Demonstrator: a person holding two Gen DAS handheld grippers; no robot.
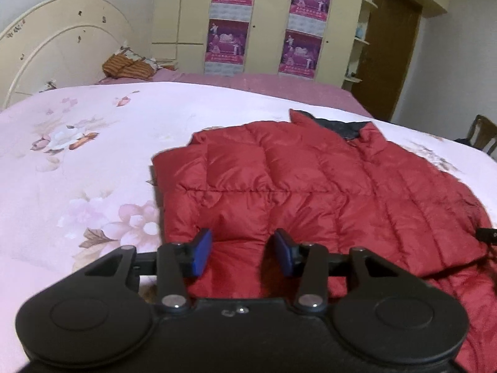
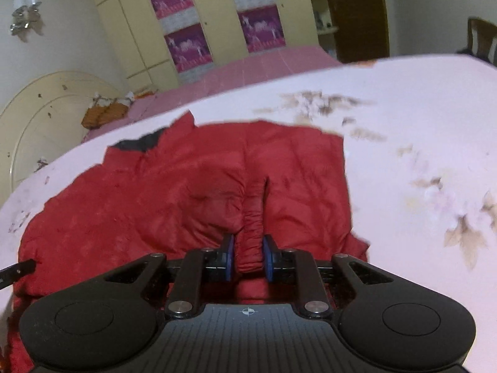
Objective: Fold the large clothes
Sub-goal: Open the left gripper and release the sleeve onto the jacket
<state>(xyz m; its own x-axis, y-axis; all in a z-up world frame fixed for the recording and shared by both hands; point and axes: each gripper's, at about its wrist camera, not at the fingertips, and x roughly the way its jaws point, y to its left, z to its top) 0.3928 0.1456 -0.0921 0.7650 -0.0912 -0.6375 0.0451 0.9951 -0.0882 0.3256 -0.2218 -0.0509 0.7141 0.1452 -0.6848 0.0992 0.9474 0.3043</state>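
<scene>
A red quilted puffer jacket [image 1: 310,180] with a dark collar lining lies spread on the bed's pale floral cover. My left gripper [image 1: 243,255] is open just above the jacket's near left hem, with red fabric between its blue pads but not pinched. In the right wrist view the jacket [image 2: 161,192] lies ahead, collar at the far left. My right gripper [image 2: 248,256] is shut on a gathered ridge of the jacket, probably a sleeve cuff, at its near edge. A tip of the other gripper [image 2: 18,269] shows at the left edge.
The floral cover [image 1: 77,161] stretches left and far of the jacket, over a pink sheet [image 1: 248,80]. A cream headboard [image 1: 56,46] and striped pillow [image 1: 130,66] stand at the far left. Wardrobes with purple posters [image 1: 230,21], a brown door and a wooden chair [image 1: 484,133] are behind.
</scene>
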